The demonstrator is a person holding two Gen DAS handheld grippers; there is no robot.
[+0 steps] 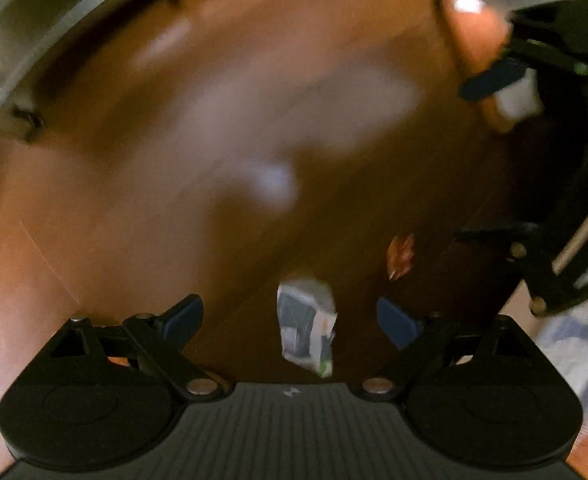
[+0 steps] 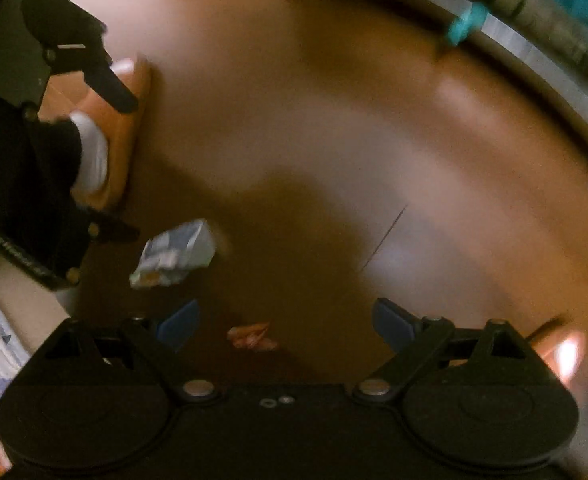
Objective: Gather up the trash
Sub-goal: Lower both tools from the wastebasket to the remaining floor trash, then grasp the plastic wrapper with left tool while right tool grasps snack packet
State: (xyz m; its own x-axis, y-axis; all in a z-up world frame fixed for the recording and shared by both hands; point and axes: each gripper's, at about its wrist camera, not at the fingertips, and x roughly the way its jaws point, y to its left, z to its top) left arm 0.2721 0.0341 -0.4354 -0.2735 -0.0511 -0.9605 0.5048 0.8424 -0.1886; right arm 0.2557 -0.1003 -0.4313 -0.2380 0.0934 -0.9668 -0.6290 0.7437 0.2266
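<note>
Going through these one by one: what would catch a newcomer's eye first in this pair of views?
Two bits of litter on the brown wooden floor: a crumpled white wrapper lying between the open left gripper's fingers, and a small orange-red wrapper between the open right gripper's. An orange-and-white shoe stands beyond them, partly hidden.

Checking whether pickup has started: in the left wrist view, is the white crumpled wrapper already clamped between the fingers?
No. The white crumpled wrapper lies on the brown floor between the wide-open fingers of the left hand-held gripper, touching neither.
</note>
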